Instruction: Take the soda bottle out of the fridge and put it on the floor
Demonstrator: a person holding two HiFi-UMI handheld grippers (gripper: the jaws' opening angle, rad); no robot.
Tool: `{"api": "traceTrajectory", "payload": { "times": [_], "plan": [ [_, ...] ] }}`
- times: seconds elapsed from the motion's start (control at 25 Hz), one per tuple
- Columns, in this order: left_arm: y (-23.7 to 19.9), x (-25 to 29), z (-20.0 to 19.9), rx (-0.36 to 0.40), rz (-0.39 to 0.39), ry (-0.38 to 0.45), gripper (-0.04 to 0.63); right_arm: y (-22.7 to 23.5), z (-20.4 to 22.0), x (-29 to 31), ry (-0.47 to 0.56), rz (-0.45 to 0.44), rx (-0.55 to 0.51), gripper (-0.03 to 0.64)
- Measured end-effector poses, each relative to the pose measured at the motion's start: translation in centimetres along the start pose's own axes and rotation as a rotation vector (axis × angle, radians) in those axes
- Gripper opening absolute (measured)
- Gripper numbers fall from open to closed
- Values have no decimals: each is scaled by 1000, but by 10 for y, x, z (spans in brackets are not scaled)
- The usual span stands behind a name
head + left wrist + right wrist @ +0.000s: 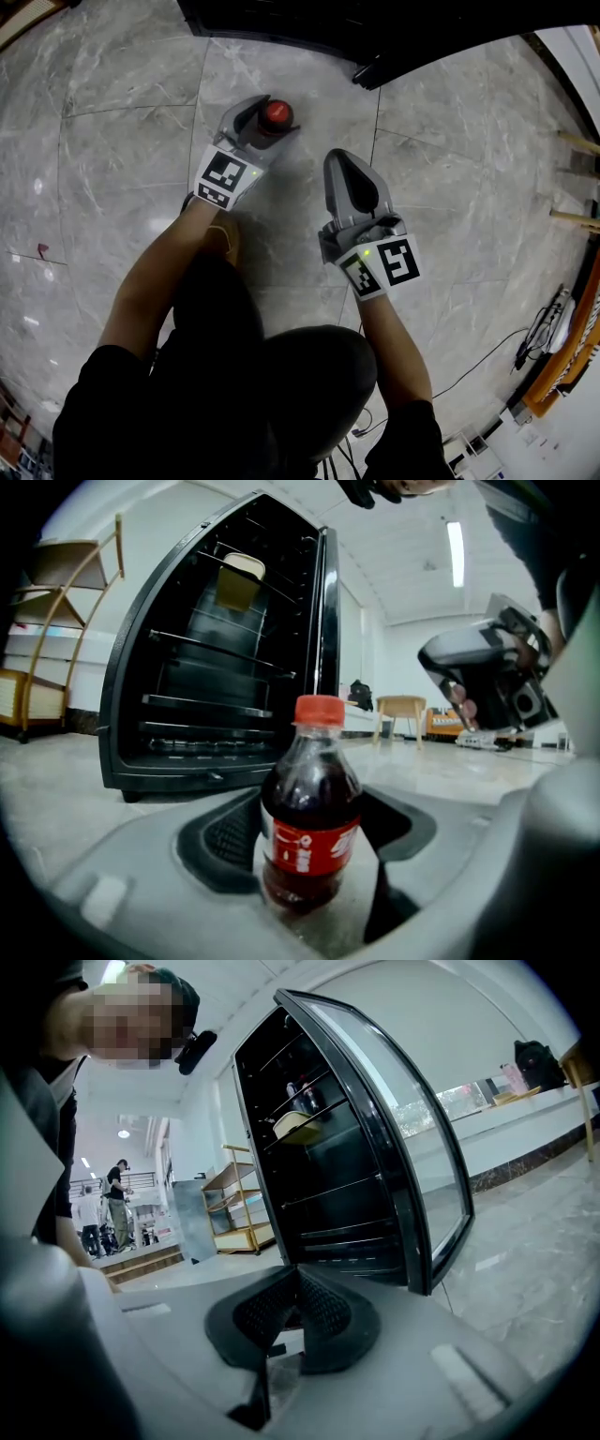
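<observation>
A small soda bottle (311,817) with dark drink, a red label and a red cap (276,114) stands upright between the jaws of my left gripper (262,112), whose pads press on its sides. The bottle's base is at floor level; I cannot tell if it touches the marble tiles. My left gripper (309,850) points toward the black fridge (225,667), which stands open with bare wire shelves. To the right, my right gripper (345,164) hovers low over the floor, its pads (319,1312) meeting at the tips with nothing between them.
The fridge's glass door (422,1176) is swung wide open toward the right. A wooden shelf unit (56,649) stands left of the fridge. Cables (534,337) trail on the floor at the right. The person's knee (309,366) is close behind both grippers.
</observation>
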State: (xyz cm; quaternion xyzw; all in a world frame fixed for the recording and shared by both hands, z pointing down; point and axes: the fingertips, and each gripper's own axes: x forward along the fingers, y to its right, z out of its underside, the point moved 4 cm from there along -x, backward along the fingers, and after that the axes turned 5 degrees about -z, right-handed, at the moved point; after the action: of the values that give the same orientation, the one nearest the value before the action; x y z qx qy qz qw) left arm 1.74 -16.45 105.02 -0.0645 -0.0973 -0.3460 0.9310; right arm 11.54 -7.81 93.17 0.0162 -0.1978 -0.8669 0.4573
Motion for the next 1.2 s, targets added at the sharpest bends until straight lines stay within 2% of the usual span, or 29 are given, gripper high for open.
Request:
{"api": "traceTrajectory", "payload": {
  "times": [0.12, 0.24, 0.36, 0.68, 0.8, 0.92, 1.2],
  "plan": [
    [1, 0, 4, -2, -2, -11, 315, -3, 0, 1, 6, 2, 6, -3],
    [3, 0, 4, 4, 2, -18, 366, -5, 1, 1, 10, 0, 6, -3],
    [4, -5, 0, -8, -6, -1, 387, -6, -1, -2, 13, 4, 2, -3],
    [2, -31, -65, -18, -6, 56, 400, -8, -34, -9, 44, 17, -12, -3],
    [3, -48, -106, -11, 10, 60, 400, -15, -64, -13, 55, 25, -11, -3],
    [4, -66, -163, -14, 33, 54, 400, -29, -111, -17, 76, 35, -4, -3],
    [27, -125, -356, -56, 64, 60, 399, -94, -277, -47, 112, 53, -18, -3]
  ]
}}
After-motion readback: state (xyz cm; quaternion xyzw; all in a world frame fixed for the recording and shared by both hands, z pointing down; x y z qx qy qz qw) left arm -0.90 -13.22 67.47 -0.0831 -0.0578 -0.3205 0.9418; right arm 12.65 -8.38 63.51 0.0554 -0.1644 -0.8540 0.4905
